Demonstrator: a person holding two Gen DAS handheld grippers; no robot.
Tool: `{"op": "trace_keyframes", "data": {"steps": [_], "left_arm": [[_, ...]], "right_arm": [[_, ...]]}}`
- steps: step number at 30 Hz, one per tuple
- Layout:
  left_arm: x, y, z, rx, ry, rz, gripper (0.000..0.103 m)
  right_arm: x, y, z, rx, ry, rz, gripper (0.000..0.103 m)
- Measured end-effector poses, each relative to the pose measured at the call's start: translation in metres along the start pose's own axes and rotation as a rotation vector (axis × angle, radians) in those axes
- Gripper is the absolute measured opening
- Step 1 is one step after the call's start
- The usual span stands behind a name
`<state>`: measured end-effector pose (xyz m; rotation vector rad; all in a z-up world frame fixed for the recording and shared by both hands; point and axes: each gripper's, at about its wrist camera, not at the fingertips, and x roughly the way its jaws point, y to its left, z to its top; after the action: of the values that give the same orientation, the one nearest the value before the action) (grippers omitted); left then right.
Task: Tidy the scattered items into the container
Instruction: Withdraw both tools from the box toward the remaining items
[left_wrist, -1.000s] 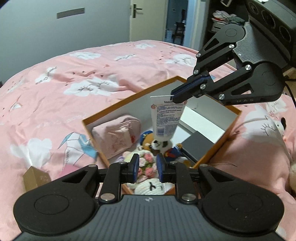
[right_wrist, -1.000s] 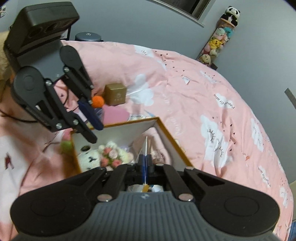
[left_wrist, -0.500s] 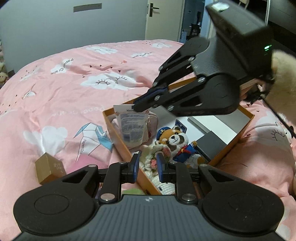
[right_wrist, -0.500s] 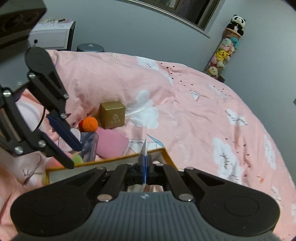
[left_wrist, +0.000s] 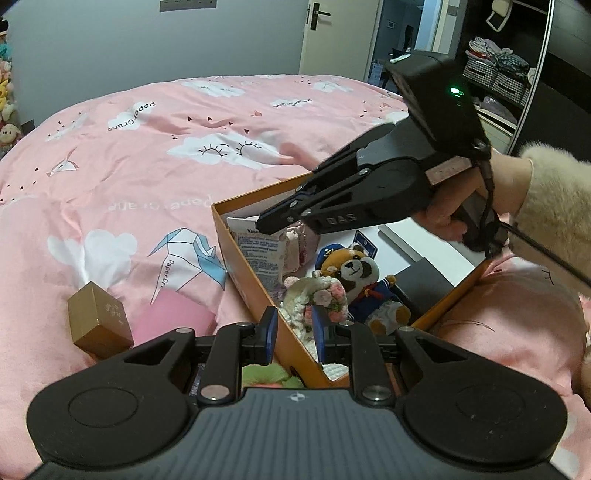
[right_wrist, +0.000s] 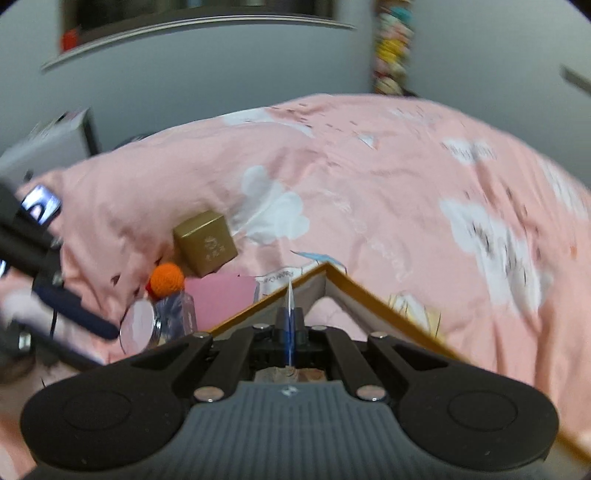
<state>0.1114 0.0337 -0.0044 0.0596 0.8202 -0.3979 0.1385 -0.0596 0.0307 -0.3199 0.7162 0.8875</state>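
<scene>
Covering most of both views, the pink bed (left_wrist: 155, 155) carries an orange box (left_wrist: 251, 273) that holds a toy bear (left_wrist: 354, 273) and a knitted bouquet (left_wrist: 317, 295). Right tongs (left_wrist: 267, 225) are clamped on the flat top edge of a white tube (left_wrist: 258, 254), which hangs inside the box at its near left wall. Left tongs (left_wrist: 293, 328) hang slightly parted over the box rim, holding nothing. Outside the box lie a gold cube (left_wrist: 98, 319), a pink pad (right_wrist: 221, 299), a small bottle (right_wrist: 162, 325) and an orange ball (right_wrist: 167, 279).
</scene>
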Motion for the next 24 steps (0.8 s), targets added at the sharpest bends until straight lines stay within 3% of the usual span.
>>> {"op": "trace_keyframes", "data": {"steps": [7, 12, 18, 24], "left_arm": [[0.003, -0.001, -0.001, -0.011, 0.003, 0.000, 0.023], [0.004, -0.001, -0.003, -0.019, 0.000, -0.003, 0.023], [0.003, 0.003, -0.007, -0.046, -0.005, -0.003, 0.023], [0.005, 0.004, -0.008, -0.076, -0.011, -0.006, 0.023]], "right_arm": [[0.002, -0.006, -0.009, 0.386, 0.027, -0.034, 0.003], [0.000, -0.001, -0.025, 0.639, -0.027, -0.026, 0.004], [-0.008, 0.004, -0.043, 0.841, -0.144, -0.068, 0.005], [-0.004, 0.009, -0.055, 0.980, -0.167, -0.014, 0.007]]}}
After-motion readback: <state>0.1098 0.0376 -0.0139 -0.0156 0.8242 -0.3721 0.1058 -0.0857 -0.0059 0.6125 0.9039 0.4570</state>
